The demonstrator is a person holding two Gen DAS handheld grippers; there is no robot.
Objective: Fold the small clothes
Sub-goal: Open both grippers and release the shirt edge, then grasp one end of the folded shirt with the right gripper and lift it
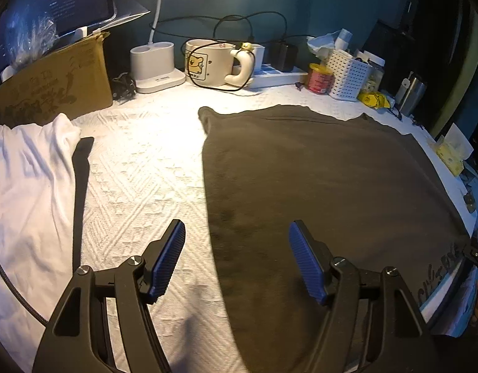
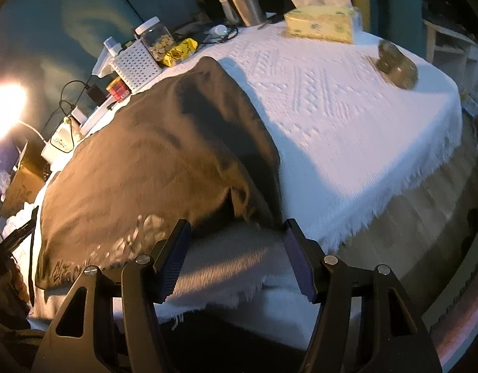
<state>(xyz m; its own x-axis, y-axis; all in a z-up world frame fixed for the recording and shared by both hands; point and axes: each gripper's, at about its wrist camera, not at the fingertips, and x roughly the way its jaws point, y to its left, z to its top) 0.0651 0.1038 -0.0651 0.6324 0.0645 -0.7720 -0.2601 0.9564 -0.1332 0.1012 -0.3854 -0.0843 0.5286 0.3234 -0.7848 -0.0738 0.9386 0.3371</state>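
On white woven tablecloth (image 1: 139, 168) – dark brown garment (image 1: 332, 192) spread flat, one side folded in. Mid-fold, between grabs. Left gripper (image 1: 237, 261) wide, empty, over garment's left edge. Right gripper (image 2: 236, 258) wide, empty, at near right corner (image 2: 257, 214). Next, probably: pinch edge, carry across. Pale print along near hem, box (image 1: 49, 90) lettering – unreadable. Bear mug (image 1: 208, 62) behind.

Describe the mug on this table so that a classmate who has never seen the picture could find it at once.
Start at the white tablecloth and look to its far edge by the wall, past the dark garment. Right of the white lamp base stands the mug. Alone among its neighbours, it is cream, with a cartoon bear and a thick curved handle.
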